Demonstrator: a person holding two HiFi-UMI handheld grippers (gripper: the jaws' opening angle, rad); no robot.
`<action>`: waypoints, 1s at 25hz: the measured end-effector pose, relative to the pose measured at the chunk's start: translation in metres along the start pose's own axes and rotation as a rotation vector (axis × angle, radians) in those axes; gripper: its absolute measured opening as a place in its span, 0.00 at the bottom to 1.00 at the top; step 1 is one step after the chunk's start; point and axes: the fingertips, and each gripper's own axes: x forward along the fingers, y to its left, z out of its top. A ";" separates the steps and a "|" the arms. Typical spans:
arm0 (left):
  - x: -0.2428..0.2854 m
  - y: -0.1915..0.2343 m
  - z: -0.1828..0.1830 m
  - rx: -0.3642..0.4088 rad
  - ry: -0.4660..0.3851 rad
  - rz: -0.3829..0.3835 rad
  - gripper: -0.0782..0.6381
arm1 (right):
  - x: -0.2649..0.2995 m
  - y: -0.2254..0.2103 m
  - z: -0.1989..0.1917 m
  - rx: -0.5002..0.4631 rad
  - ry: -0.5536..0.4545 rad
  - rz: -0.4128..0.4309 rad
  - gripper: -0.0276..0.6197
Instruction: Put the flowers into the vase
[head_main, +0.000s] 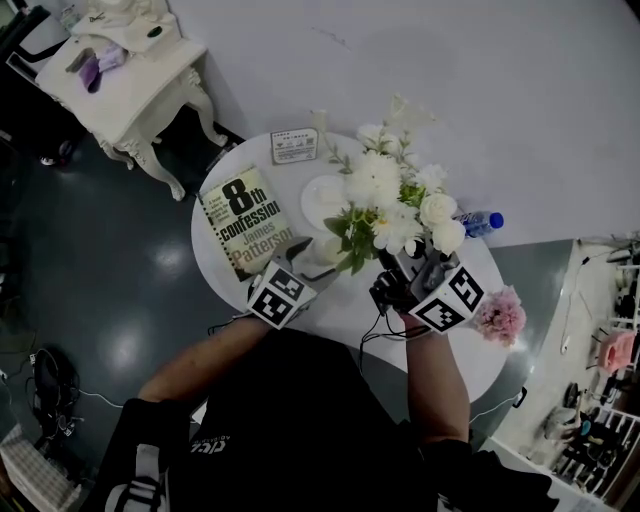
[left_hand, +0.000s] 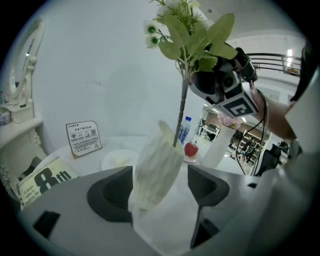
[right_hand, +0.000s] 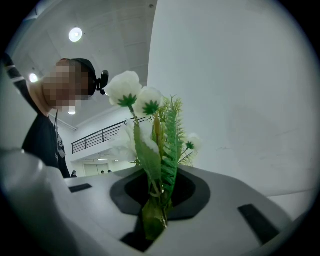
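Head view: level right claw (head_main: 398, 268) holds flowers (head_main: 395, 200), stem in vase (head_main: 320, 252).

We are wearing a black short-sleeved top (head_main: 300, 400) with small white lettering (head_main: 210, 447); a dark cap (right_hand: 82, 67) is carrying a small black camera (right_hand: 103, 80); our left hand-held gripper (head_main: 318, 254) and right hand-held gripper (head_main: 402, 266) are showing pale grey bodies, dark scooped pads and black-and-white marker cubes (head_main: 447, 298); black cables (head_main: 375, 328) are trailing below.
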 end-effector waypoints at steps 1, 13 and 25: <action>0.001 0.001 -0.001 -0.003 0.001 0.001 0.57 | 0.000 -0.002 -0.002 0.002 0.000 0.000 0.16; 0.002 0.000 0.001 -0.010 0.022 0.005 0.57 | -0.004 -0.011 -0.016 0.031 0.011 0.007 0.16; 0.007 0.002 -0.010 0.008 0.030 0.000 0.57 | -0.005 -0.018 -0.041 0.052 0.046 -0.006 0.16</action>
